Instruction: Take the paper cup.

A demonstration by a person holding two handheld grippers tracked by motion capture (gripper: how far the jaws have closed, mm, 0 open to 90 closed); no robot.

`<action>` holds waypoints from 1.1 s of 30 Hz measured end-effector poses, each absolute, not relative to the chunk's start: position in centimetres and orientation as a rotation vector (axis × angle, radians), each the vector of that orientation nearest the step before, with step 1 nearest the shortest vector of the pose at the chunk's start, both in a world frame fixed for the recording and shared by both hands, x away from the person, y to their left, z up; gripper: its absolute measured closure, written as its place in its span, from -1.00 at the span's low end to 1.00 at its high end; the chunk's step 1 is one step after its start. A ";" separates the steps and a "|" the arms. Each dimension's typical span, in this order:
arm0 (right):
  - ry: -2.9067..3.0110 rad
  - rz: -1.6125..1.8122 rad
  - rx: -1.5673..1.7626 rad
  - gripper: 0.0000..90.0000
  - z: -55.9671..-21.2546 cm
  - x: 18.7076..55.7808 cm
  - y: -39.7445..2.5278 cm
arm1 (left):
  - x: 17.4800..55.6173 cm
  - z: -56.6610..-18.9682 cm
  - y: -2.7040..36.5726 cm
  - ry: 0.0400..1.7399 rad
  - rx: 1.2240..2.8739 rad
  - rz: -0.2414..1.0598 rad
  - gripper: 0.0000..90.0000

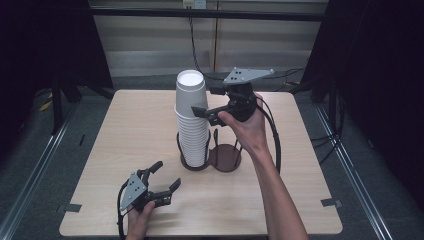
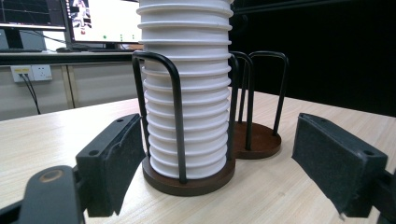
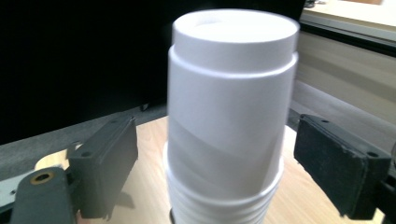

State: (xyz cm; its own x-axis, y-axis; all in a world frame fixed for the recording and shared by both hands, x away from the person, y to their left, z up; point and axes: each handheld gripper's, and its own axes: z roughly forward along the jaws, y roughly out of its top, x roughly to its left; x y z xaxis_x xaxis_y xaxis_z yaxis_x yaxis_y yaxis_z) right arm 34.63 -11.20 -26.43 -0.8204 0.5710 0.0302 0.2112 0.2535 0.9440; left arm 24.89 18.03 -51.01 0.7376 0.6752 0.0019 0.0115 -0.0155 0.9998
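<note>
Right hand-held gripper [image 3: 210, 177] straddles top cup [image 3: 231, 107]; holder [image 2: 189, 179] elsewhere.

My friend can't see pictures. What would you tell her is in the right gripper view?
A tall stack of white cups stands upside down, close to the camera, with the top cup sitting higher than the rest. The right gripper has its two black jaws open, one on each side of that cup and not touching it. Behind are a light wooden table and a dark background.
</note>
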 end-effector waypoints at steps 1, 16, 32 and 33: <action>2.212 1.588 0.720 -0.71 -26.4 34.6 -11.2 | 24.9 -51.0 18.0 0.585 1.511 0.577 -0.64; 2.303 1.544 0.724 -0.72 -25.7 37.2 -9.2 | 24.9 -51.0 18.0 0.584 1.502 0.569 -0.64; 2.343 1.487 0.726 -0.69 -25.2 38.4 -7.8 | 24.9 -51.0 18.0 0.583 1.504 0.566 -0.64; 2.344 1.486 0.715 -0.65 -25.2 38.3 -7.8 | 24.9 -51.0 18.0 0.582 1.504 0.567 -0.64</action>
State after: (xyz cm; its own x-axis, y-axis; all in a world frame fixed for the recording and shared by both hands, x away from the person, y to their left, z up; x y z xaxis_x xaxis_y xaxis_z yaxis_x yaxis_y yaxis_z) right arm 38.35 -7.78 -25.16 -0.8399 0.5418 0.0311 0.2592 0.3502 0.9001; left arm 24.87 18.00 -51.02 0.7430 0.6693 -0.0052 0.0129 -0.0065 0.9999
